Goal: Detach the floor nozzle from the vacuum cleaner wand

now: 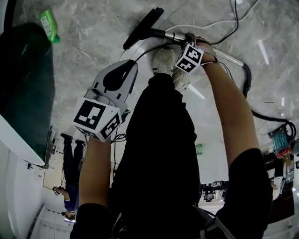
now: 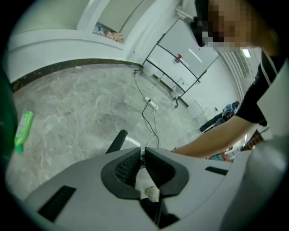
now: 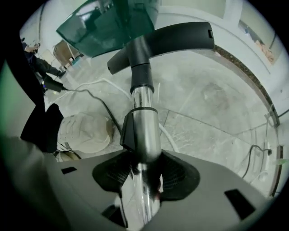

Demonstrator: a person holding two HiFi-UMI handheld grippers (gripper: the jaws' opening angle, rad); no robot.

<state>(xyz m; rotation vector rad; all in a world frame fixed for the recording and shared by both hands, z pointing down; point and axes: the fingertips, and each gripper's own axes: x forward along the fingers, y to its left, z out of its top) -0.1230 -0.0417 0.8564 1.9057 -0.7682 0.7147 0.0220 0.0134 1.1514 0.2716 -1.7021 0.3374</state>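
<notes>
Clamped right claw (image 3: 143, 173) round shiny chrome vacuum wand (image 3: 145, 131) just behind black bar-shaped floor nozzle (image 3: 171, 38), far on grey marble floor (image 1: 93, 37), probably bracing the joint; held left claw (image 2: 141, 169) pinched shut, empty, nearer.

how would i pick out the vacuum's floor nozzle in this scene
On the grey marble floor, find the shiny metal wand and follow it to its end. The floor nozzle is the flat black bar set crosswise there; its neighbours are a small green plastic bottle and thin cables.
</notes>
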